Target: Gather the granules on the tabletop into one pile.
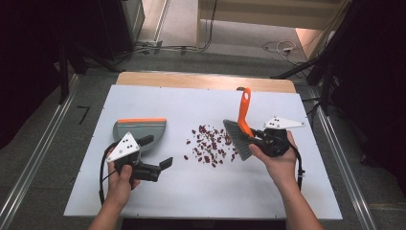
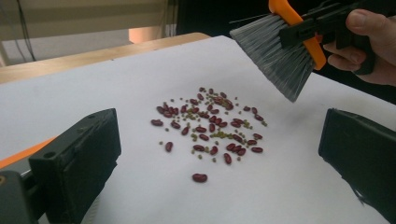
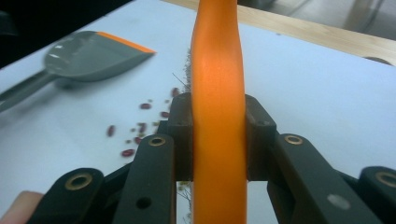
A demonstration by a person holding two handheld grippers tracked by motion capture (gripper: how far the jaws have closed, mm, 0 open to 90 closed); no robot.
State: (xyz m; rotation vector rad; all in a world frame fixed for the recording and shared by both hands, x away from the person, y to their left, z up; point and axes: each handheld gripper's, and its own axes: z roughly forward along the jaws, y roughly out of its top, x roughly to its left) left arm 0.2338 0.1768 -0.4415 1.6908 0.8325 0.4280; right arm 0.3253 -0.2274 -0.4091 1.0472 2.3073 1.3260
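High view: right gripper (image 1: 262,137) clamped brush (image 1: 239,134) by its orange handle, just right of beans (image 1: 209,143); dustpan (image 1: 140,130) far-left. Left gripper view: left gripper (image 2: 219,158) jaws wide, empty. Right gripper view: handle (image 3: 218,107) looked stiff, light, prob. slippery; grip near bristles.

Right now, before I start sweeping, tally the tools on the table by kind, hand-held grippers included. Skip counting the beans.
Brush: 1, clamped in the right hand-held gripper
Dustpan: 1, lying on the white board
Hand-held grippers: 2, the left hand-held gripper open and empty
Total: 4, beside the scattered beans
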